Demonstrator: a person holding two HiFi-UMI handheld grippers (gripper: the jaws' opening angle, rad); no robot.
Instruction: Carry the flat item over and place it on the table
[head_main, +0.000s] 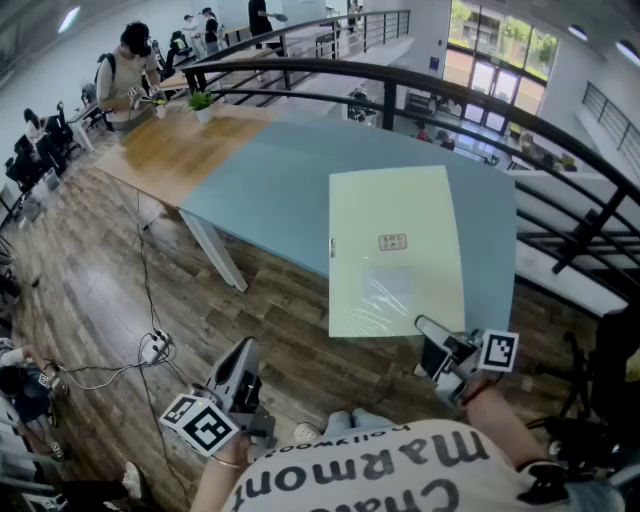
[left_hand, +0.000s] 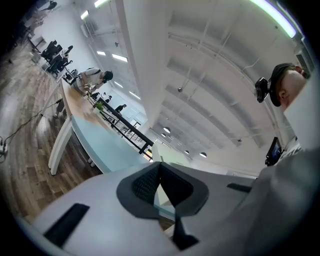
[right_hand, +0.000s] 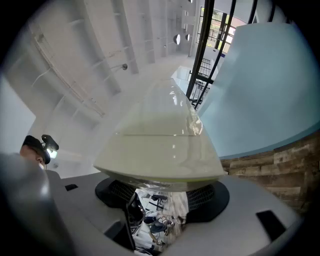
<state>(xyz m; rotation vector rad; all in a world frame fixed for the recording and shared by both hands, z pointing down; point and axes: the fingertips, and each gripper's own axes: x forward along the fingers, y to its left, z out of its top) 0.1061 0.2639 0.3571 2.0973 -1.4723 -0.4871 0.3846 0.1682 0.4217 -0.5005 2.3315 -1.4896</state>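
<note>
The flat item (head_main: 395, 250) is a pale yellow sheet in clear wrap with a small label. It lies on the blue table (head_main: 270, 190), and its near edge hangs over the table's front edge. My right gripper (head_main: 435, 345) sits just under the item's near right corner. In the right gripper view the item (right_hand: 160, 145) spreads across above the right gripper (right_hand: 162, 189), whose jaws stand wide apart and do not press on it. My left gripper (head_main: 240, 368) hangs low over the floor, left of the item. In its own view the left gripper (left_hand: 160, 167) is shut and empty.
A black railing (head_main: 440, 85) curves behind and to the right of the table. The table's far left part is wood (head_main: 170, 150), with small plants (head_main: 202, 102) and a person (head_main: 128, 75) beside it. A power strip and cables (head_main: 155, 348) lie on the wooden floor.
</note>
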